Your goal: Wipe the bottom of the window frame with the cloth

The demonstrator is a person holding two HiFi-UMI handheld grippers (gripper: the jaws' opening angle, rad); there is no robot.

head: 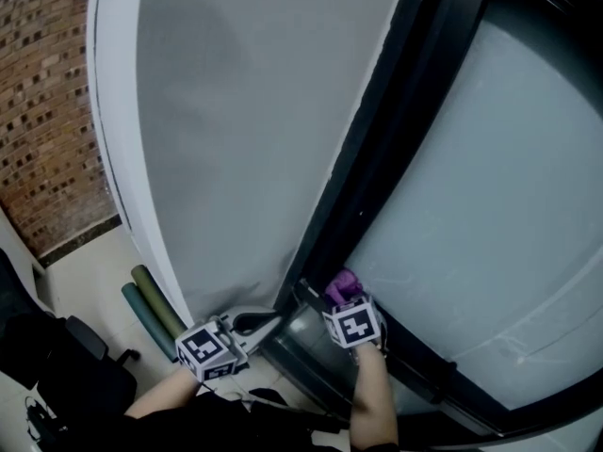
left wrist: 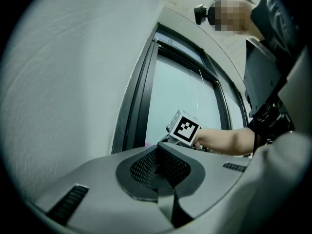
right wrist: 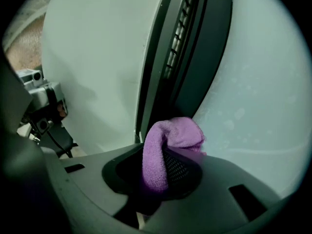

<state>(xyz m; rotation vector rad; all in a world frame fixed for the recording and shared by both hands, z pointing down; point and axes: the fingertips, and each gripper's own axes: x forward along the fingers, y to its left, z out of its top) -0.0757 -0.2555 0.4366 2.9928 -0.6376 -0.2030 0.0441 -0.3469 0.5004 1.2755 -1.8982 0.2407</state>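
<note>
A purple cloth [head: 341,284] [right wrist: 168,143] is pinched in my right gripper [head: 341,299] [right wrist: 163,168], which is shut on it. The cloth's folded end bulges past the jaws and rests against the dark window frame [head: 377,158] [right wrist: 187,57] where it meets the frosted glass [head: 499,205]. My left gripper [head: 262,322] [left wrist: 158,165] is shut with nothing between its jaws. It hangs just left of the frame, in front of the pale wall panel [head: 245,130]. In the left gripper view the right gripper's marker cube [left wrist: 185,127] shows beside the frame [left wrist: 134,106].
Two rolled green mats [head: 151,307] lean at the foot of the pale panel. A black office chair [head: 80,370] stands at lower left, with a brick wall [head: 42,111] behind it. The person's forearm [head: 372,398] reaches up from the bottom edge.
</note>
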